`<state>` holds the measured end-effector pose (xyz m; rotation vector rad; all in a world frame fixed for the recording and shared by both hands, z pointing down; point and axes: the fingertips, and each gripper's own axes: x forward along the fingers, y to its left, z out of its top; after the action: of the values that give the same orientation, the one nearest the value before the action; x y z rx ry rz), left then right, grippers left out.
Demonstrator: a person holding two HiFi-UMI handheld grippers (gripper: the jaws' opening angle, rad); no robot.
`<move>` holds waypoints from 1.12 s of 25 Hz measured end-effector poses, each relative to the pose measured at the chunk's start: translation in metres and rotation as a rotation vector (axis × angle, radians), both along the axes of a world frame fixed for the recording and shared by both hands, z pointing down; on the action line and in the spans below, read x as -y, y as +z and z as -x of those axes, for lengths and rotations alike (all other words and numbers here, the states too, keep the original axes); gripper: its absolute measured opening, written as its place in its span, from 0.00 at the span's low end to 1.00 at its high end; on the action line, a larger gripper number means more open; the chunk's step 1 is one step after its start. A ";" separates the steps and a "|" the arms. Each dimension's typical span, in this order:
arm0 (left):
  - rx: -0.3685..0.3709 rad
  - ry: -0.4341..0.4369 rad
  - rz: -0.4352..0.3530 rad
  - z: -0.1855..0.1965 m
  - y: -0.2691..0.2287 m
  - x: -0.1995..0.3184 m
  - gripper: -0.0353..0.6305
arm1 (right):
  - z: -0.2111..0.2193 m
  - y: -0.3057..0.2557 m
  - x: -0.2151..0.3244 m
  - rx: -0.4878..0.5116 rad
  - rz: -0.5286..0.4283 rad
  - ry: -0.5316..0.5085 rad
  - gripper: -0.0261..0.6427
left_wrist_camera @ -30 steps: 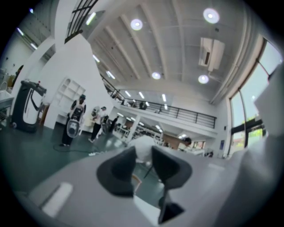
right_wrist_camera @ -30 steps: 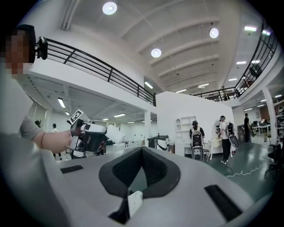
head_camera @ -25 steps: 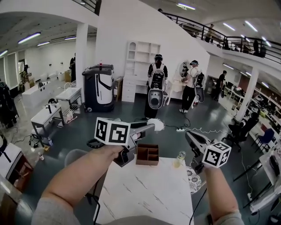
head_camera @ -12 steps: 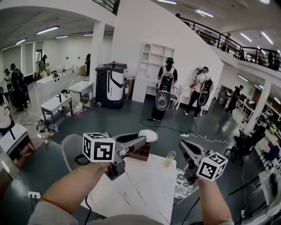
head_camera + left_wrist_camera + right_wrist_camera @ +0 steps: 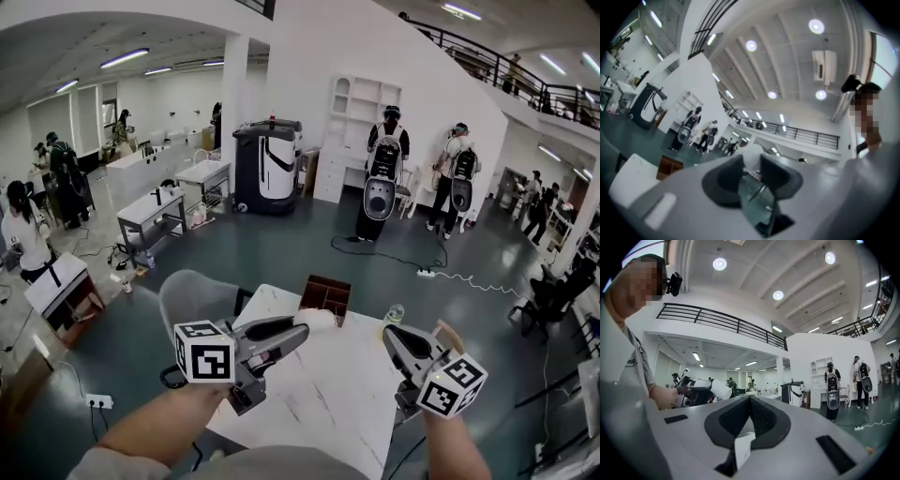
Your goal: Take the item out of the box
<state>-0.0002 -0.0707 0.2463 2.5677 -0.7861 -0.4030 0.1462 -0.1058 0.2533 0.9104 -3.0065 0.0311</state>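
A brown wooden box (image 5: 325, 294) with compartments stands at the far edge of the white marble table (image 5: 337, 394); it also shows in the left gripper view (image 5: 670, 167). My left gripper (image 5: 302, 330) hovers above the table, nearer to me than the box. It is shut on a white, rounded item (image 5: 317, 321), which sits between the jaws in its own view (image 5: 751, 157). The right gripper view shows the same white item (image 5: 720, 389) at the left gripper's tip. My right gripper (image 5: 389, 331) is held over the table's right side, shut and empty (image 5: 750, 401).
A small clear bottle (image 5: 395, 313) stands on the table right of the box. A grey chair (image 5: 192, 295) sits at the table's left side. A wooden piece (image 5: 448, 332) pokes up by the right edge. People and a large machine (image 5: 267, 167) stand far back.
Both grippers have drawn back toward me from the box, the left one still carrying the white item. The head view has swung, so the box now lies farther ahead.
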 end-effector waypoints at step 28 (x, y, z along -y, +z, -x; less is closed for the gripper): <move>-0.145 0.058 0.173 0.130 0.110 0.051 0.24 | 0.049 0.133 0.035 0.021 0.284 0.239 0.05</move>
<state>-0.1298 -0.1212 0.3561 2.3648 -0.6627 -0.4755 0.0970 -0.1409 0.3866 1.2291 -2.7894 0.4558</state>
